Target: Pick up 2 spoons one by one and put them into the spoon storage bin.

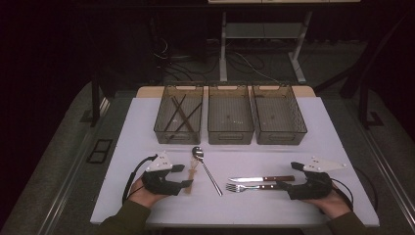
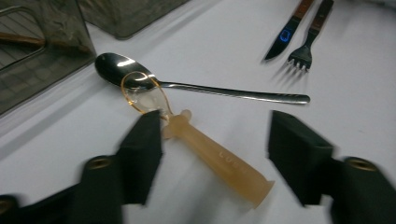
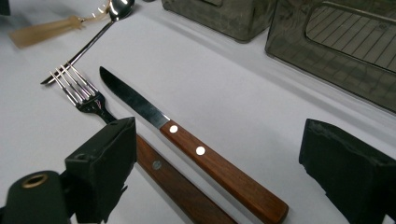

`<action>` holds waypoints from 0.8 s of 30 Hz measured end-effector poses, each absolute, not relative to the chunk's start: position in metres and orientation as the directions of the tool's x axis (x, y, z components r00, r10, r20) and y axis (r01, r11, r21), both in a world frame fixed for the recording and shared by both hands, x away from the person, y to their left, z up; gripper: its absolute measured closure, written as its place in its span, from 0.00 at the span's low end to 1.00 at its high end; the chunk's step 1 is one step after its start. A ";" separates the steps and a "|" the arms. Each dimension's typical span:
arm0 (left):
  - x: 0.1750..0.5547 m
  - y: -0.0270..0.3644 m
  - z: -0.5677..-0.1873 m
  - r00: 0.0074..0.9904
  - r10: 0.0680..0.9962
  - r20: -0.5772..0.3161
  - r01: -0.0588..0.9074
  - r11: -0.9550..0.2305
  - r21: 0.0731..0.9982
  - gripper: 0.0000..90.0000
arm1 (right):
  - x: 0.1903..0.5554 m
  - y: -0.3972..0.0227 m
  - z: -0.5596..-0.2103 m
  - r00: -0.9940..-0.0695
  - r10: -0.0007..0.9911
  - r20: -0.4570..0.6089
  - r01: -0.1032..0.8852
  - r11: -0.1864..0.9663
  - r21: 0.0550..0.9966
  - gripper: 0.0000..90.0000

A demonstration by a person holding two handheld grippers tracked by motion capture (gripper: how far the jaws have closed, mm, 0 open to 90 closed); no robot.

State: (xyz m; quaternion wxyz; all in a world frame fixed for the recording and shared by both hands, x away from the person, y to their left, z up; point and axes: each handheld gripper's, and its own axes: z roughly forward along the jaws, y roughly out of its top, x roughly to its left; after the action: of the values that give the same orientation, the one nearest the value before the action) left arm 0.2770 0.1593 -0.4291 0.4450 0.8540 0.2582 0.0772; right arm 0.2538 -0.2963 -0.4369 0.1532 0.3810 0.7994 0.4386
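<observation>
The left hand-held gripper (image 2: 212, 158) straddles the amber plastic spoon (image 2: 215, 156) ungripped; the right hand-held gripper (image 3: 217, 172) gapes over the knife (image 3: 196, 149).

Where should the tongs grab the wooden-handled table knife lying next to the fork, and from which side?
Probably the brown wooden handle with two rivets, not the thin flat steel blade. The wooden-handled table knife lies flat, handle toward the right tongs, so come down from above, open jaws straddling the handle crosswise, keeping clear of the wooden-handled fork close alongside.
</observation>
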 end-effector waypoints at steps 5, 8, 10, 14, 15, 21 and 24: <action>0.286 0.149 -0.429 0.831 0.551 -0.069 0.398 -0.504 0.767 0.64 | 0.255 -0.293 -0.439 -0.673 0.734 0.087 0.479 0.343 0.808 0.13; 0.295 0.145 -0.430 0.812 0.582 -0.046 0.406 -0.507 0.760 0.62 | 0.254 -0.292 -0.439 -0.680 0.729 0.080 0.473 0.353 0.808 0.13; 0.300 0.144 -0.431 0.805 0.591 -0.052 0.418 -0.504 0.756 0.59 | 0.254 -0.292 -0.439 -0.680 0.728 0.081 0.477 0.356 0.804 0.13; 0.303 0.142 -0.433 0.790 0.611 -0.050 0.439 -0.507 0.742 0.54 | 0.255 -0.292 -0.440 -0.682 0.727 0.075 0.475 0.364 0.801 0.13; 0.303 0.142 -0.433 0.787 0.614 -0.054 0.446 -0.507 0.738 0.53 | 0.255 -0.292 -0.440 -0.683 0.727 0.075 0.475 0.365 0.801 0.13; 0.305 0.137 -0.439 0.776 0.626 -0.075 0.482 -0.513 0.710 0.49 | 0.255 -0.290 -0.440 -0.686 0.724 0.066 0.472 0.374 0.798 0.13; 0.307 0.134 -0.441 0.785 0.615 -0.067 0.478 -0.534 0.698 0.52 | 0.255 -0.289 -0.440 -0.689 0.722 0.063 0.471 0.379 0.797 0.13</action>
State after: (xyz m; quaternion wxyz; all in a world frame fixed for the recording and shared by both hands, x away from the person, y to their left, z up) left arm 0.3073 0.1335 -0.4408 0.3671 0.8706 0.3138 0.0937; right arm 0.2550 -0.2894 -0.4405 0.1496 0.3651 0.8169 0.4207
